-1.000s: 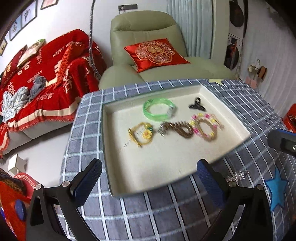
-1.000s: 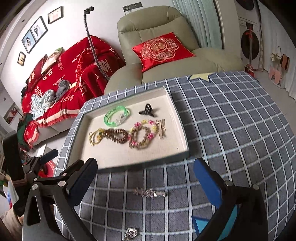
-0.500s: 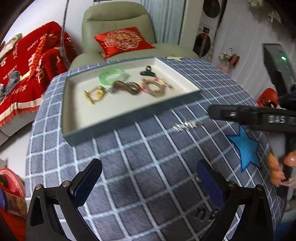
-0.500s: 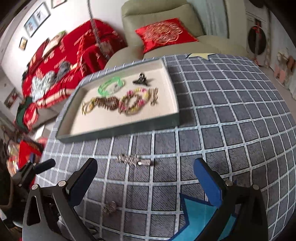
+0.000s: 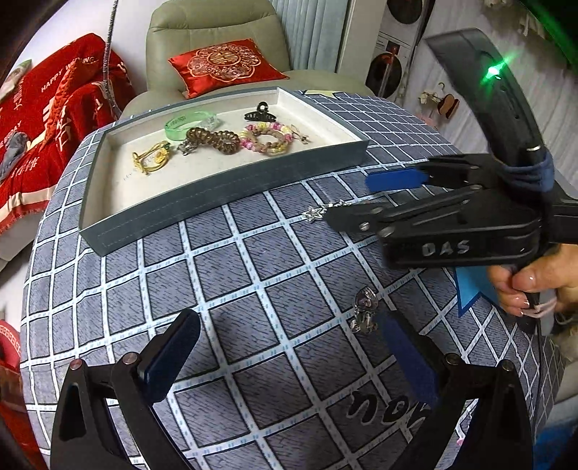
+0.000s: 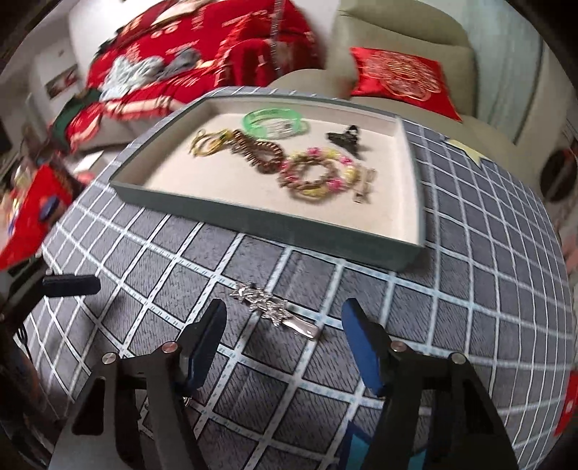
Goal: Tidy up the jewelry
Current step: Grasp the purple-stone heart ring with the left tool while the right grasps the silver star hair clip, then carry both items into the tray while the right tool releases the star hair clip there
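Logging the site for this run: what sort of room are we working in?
Most likely a home living room. A beige upholstered recliner with a red embroidered cushion stands behind the grey checked tablecloth, beside a sofa under a red printed throw. What looks like a washing machine stands further back.

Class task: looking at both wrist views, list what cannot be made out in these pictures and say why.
- Silver star-studded hair clip: left wrist view, its right end hidden behind the right tongs.
- Small silver charm: too small to identify.
- Black lettering on the grey checked tablecloth: covered by the left tongs.
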Motion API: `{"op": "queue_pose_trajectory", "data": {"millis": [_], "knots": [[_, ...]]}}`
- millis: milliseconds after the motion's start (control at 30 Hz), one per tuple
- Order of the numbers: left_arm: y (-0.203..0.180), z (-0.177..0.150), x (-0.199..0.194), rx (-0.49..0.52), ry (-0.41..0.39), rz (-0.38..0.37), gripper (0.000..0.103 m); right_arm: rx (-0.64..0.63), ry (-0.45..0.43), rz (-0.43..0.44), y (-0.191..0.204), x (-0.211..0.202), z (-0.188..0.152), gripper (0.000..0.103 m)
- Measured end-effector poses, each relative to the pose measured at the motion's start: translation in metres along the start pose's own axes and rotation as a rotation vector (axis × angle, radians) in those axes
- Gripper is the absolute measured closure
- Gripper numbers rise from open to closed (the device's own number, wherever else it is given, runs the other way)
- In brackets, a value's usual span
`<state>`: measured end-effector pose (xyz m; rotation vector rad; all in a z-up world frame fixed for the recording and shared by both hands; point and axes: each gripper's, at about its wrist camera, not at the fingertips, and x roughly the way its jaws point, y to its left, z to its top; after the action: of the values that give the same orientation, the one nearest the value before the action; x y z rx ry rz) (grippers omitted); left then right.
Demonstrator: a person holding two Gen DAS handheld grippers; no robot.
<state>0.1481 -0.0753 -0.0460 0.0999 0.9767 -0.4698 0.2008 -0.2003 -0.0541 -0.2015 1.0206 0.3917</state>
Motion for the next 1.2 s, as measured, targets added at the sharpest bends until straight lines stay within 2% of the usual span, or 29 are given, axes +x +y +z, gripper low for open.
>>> {"op": "queue_pose_trajectory", "data": {"millis": [100,200,233,300,400,433,500,533,567,633,767,867,900,933,1200], "knots": [[-0.004,0.001,0.003,0.012,0.004,-0.01,0.0,-0.021,0.025,0.009,0.004,0.007,-0.001,0.046],[-0.011,0.001,0.009,0.025,0.026,-0.023,0.002,-0.023,0.021,-0.007,0.005,0.007,-0.003,0.05],[-0.012,0.0,0.01,0.027,0.027,-0.024,0.003,-0.015,0.022,-0.012,0.004,0.007,-0.004,0.058],[-0.014,0.0,0.012,0.03,0.029,-0.023,0.008,0.011,0.028,-0.024,0.0,0.006,-0.004,0.06],[-0.017,0.002,0.013,0.028,0.024,-0.032,0.009,0.013,0.027,-0.044,0.002,0.003,-0.007,0.06],[-0.019,0.002,0.013,0.029,0.022,-0.034,0.016,0.011,0.026,-0.047,0.003,0.002,-0.007,0.06],[-0.021,0.003,0.014,0.04,0.021,-0.026,0.016,0.017,0.027,-0.045,0.004,0.001,-0.009,0.061],[-0.023,0.004,0.015,0.043,0.021,-0.026,0.016,0.02,0.027,-0.048,0.005,0.0,-0.01,0.082],[-0.025,0.004,0.016,0.049,0.023,-0.026,0.016,0.03,0.025,-0.044,0.005,-0.001,-0.01,0.092],[-0.029,0.004,0.016,0.063,0.022,-0.018,0.026,0.07,0.028,-0.047,0.0,-0.002,-0.011,0.092],[-0.037,0.003,0.016,0.093,0.028,-0.011,0.03,0.102,0.02,-0.039,-0.004,-0.004,-0.014,0.092],[-0.041,0.004,0.016,0.114,0.022,-0.003,0.051,0.106,0.021,-0.042,-0.003,-0.004,-0.015,0.092],[-0.043,0.004,0.016,0.119,0.022,-0.01,0.064,0.108,0.021,-0.043,-0.002,-0.005,-0.015,0.092],[-0.043,0.004,0.016,0.12,0.025,-0.016,0.069,0.112,0.021,-0.044,-0.002,-0.005,-0.015,0.092],[-0.021,0.003,0.011,0.006,0.024,-0.076,0.069,0.201,0.006,-0.022,-0.007,-0.014,-0.02,0.092]]}}
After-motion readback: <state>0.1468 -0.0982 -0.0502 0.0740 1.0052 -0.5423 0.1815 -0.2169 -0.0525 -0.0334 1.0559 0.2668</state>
